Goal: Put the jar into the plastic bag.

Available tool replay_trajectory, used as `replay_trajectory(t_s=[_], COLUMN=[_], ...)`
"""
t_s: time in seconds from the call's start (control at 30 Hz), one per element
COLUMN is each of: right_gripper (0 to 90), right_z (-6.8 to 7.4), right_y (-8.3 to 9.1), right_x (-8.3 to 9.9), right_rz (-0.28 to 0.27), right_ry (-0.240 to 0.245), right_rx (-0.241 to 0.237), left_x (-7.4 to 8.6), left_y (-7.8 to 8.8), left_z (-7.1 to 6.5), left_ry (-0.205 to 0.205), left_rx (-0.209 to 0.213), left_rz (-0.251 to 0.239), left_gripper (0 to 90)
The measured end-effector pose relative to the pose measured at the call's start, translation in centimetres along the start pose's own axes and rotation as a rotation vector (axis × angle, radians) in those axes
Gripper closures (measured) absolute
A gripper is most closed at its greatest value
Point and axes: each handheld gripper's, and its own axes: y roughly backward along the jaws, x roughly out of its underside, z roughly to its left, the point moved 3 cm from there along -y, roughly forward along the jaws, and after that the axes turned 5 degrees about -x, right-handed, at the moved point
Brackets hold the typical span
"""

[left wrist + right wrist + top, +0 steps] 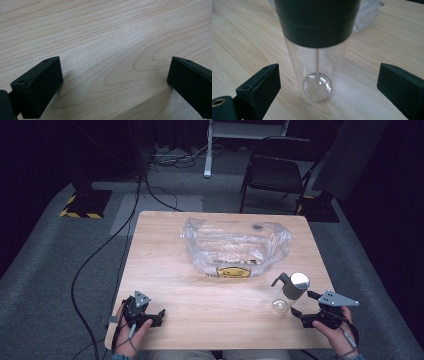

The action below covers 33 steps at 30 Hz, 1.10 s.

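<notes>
The right claw [328, 92] stands with its black jaws spread wide on either side of the clear plastic pump bottle with the dark collar and silver cap [317, 62], neither pad touching it. The bottle stands upright on the pale wooden counter [165, 265], near its right front edge, its dip tube visible through the empty wall down to the round base. In the high view the same right claw [305, 306] sits just right of the bottle [287, 292], level with its lower body.

To take the bottle well, the jaws should probably close on the clear barrel below the collar, centred so both pads meet the round wall together; an off-centre squeeze would likely tip or spin so light a thing. A gentle grip seems wise, since the thin wall may flex.

The left claw [115, 85] rests open over bare counter, nothing between its jaws; in the high view the left claw [150, 314] lies at the front left corner, well apart from the bottle.

Farther back, mid-counter, lies the crumpled clear plastic bag with a yellow smiley print [235, 247], the likely destination; its mouth may need that idle left claw to hold it open.
</notes>
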Motion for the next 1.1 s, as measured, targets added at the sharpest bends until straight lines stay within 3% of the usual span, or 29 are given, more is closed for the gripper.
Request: replay_trajectory(t_s=[0.53,1.1], right_gripper=[5.5,11.6], right_z=[0.4,0.9], right_y=[0.6,-0.3], right_x=[-2.9,-4.8], right_rz=[-0.079,-0.090], right_ry=[0.005,0.032], right_rx=[-0.001,0.002], left_x=[0.0,0.0], left_y=[0.0,0.0], left_z=[0.0,0.0], left_ry=[0.001,0.001], left_rx=[0.000,0.000], left_rz=[0.000,0.000], left_gripper=[0.1,0.1])
